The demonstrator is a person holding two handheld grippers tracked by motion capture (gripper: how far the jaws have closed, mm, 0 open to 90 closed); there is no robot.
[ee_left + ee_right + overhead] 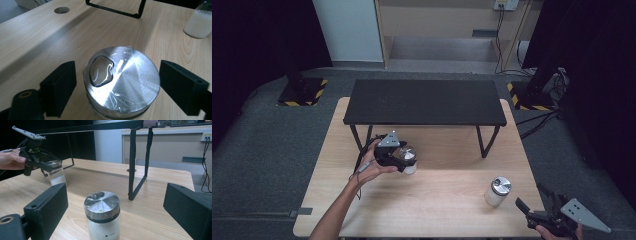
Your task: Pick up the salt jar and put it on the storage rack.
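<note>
Two glass jars of white powder with shiny metal lids stand on the wooden table point(447, 205). My left gripper point(404, 156) is held over the left jar point(410, 162), its jaws on either side of the lid point(130, 80). In the left gripper view point(117, 82) a small gap shows between the left pad and the lid, so the jaws are open around it. The second jar point(497, 192) stands at the right front. My right gripper point(532, 214) rests near the table's front right corner, open, aimed at that jar point(102, 212) from a short way off.
A low black shelf point(424, 102) on thin metal legs stands across the back of the table, with the left jar just in front of it. A round hole point(61, 10) is cut in the tabletop. Dark floor surrounds the table.
</note>
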